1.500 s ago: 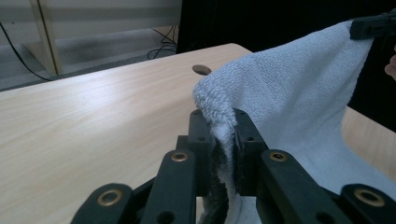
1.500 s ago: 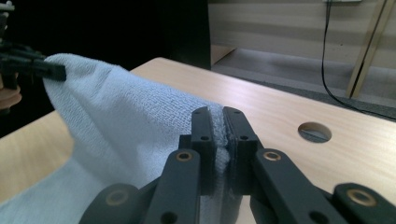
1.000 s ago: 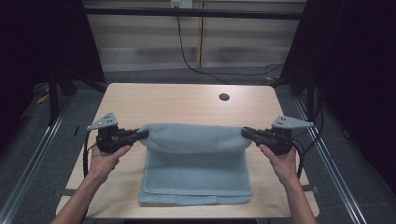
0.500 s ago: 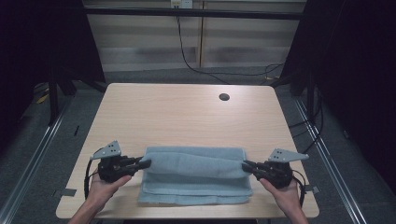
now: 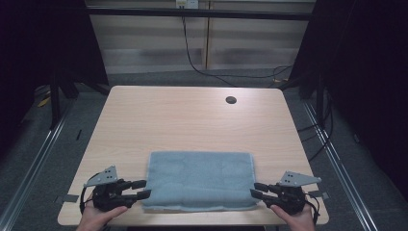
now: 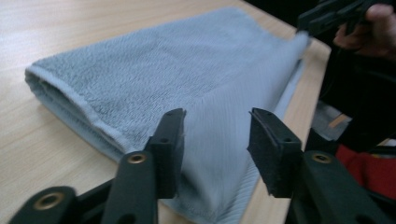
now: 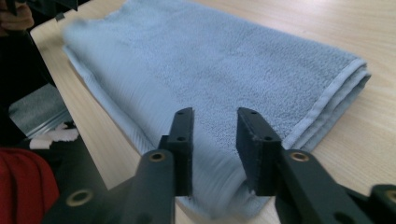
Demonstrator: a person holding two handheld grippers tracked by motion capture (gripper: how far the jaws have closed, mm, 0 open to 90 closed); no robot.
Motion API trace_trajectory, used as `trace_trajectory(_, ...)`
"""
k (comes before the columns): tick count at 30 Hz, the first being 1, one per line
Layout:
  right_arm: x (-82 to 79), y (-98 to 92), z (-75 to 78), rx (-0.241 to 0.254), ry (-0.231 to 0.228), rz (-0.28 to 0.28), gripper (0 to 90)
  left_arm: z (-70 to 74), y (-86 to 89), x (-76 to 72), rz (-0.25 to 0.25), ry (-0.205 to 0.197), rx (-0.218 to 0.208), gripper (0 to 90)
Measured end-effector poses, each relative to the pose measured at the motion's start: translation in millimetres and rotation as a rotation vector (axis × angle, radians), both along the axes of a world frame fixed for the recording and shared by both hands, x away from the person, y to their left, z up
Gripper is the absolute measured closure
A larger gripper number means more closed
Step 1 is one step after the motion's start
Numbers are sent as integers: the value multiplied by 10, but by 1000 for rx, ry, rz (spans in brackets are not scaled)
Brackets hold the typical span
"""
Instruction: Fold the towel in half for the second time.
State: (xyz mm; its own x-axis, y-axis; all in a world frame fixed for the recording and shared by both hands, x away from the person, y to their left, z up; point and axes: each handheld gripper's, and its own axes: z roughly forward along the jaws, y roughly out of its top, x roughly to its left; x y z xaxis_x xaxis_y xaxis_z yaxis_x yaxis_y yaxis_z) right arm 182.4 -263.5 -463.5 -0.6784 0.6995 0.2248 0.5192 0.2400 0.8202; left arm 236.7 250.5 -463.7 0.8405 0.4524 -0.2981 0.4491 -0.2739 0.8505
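The folded pale blue terry towel (image 5: 199,180) lay flat near the front edge of the light wooden table (image 5: 192,120), roughly midway between its left and right edges, its layers stacked with the hemmed edges showing at both short ends. The left gripper (image 5: 139,188) sat at the towel's front left corner and the right gripper (image 5: 257,189) at its front right corner, both low over the tabletop. Both pairs of jaws had just been opening. In the left gripper view the black pads stood apart with the towel's corner in the gap below them, and the right gripper view showed the same, so neither pressed on the cloth.

The step in hand looked like letting go after laying a fold down. To do it well, each gripper should probably open fully before drawing back, and pull away level and outward along the front edge, so no pad snags the terry loops and drags the top layer askew. Near the table's back edge sat a small dark round hole (image 5: 231,100), well apart from the work.
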Motion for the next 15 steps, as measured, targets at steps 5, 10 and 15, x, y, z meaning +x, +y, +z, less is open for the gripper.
trace_trajectory(5, 95, 20, 65, 10, -18, -16, 624, 81, 22, 216, 90, -15, 43, 440)
trace_trajectory(10, 281, 7, 151, 16, -49, -85, 520, 73, 59, 555, 198, -12, 99, 373)
trace_trajectory(15, 481, -120, 140, 46, -78, -198, 430, -27, 232, 674, 301, 4, 80, 304)
